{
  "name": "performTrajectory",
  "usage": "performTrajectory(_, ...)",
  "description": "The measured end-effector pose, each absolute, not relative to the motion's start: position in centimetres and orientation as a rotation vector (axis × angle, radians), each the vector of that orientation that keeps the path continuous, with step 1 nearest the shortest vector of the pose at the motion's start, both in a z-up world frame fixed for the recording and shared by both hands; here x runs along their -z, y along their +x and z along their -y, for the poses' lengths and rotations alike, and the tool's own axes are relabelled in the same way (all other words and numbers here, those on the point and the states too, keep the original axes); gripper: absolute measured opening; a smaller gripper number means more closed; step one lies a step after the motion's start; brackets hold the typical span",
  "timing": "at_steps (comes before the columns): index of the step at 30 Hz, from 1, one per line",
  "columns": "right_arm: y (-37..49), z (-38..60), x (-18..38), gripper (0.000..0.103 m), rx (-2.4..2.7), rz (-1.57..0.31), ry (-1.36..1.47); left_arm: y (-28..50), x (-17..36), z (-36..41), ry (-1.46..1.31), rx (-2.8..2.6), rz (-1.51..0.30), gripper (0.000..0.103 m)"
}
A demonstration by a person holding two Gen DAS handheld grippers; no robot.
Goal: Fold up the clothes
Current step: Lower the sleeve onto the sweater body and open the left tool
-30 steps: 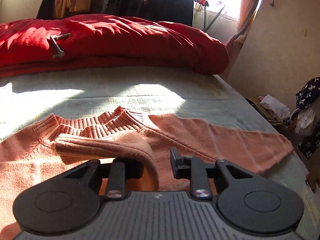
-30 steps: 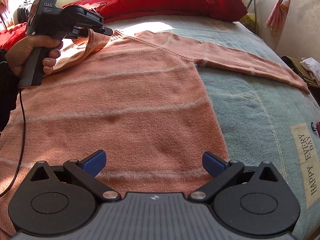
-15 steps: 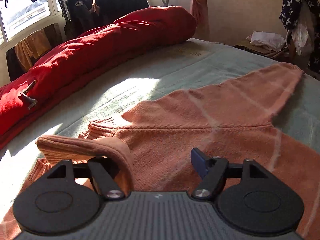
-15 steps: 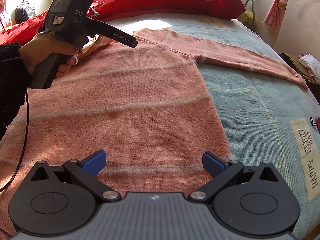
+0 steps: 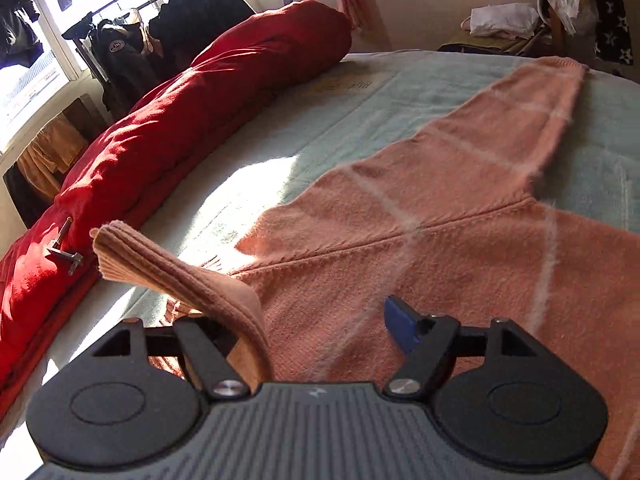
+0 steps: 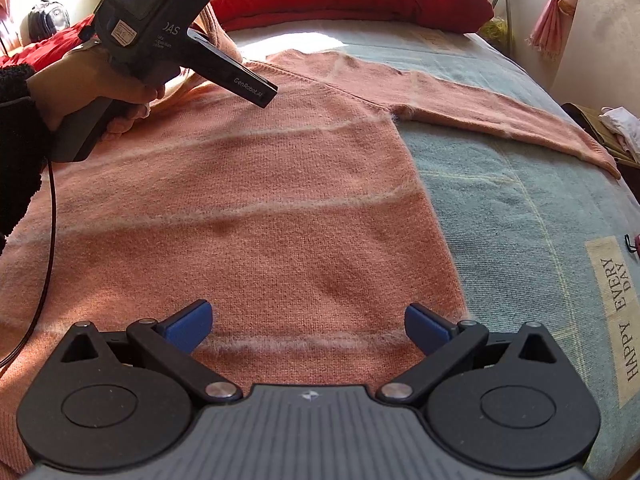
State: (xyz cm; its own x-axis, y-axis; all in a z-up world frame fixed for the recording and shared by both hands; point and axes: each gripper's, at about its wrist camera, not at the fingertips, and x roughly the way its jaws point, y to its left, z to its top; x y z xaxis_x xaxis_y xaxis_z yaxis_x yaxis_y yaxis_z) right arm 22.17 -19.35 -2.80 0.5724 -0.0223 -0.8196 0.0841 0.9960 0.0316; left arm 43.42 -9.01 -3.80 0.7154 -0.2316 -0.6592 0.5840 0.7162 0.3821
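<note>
1. A peach knit sweater is lying flat on a pale blue-green bed cover.
2. The sweater's right side edge is running straight down the bed, with lots of bare cover next to it, out to the words "HAPPY EVERY DAY".
3. One long sleeve is stretching out flat to the right, and its cuff is reaching close to the bed's edge.
4. The left gripper is opening its jaws. The other sleeve's ribbed cuff is draping over the left finger and sticking up, but the two fingers are not pinching it.
5. A hand is holding the left gripper above the sweater's neck area.
6. The right gripper is hanging over the sweater's bottom part with its jaws wide and nothing between them.
7. A big red quilt is sitting along the far side of the bed, with bare cover between it and the sweater.
</note>
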Motion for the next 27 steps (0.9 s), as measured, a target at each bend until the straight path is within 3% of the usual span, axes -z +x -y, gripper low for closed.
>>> performTrajectory(13, 22.0, 19.5, 2.1, 0.103, 0.07, -0.937, 0.07, 42.1, 0.3, 6.0, 0.508, 0.562, -0.564, 0.076)
performTrajectory(27, 24.3, 21.9, -0.1, 0.103, -0.077, -0.848, 0.289, 39.6, -3.0, -18.0, 0.182, 0.09, -0.655, 0.08)
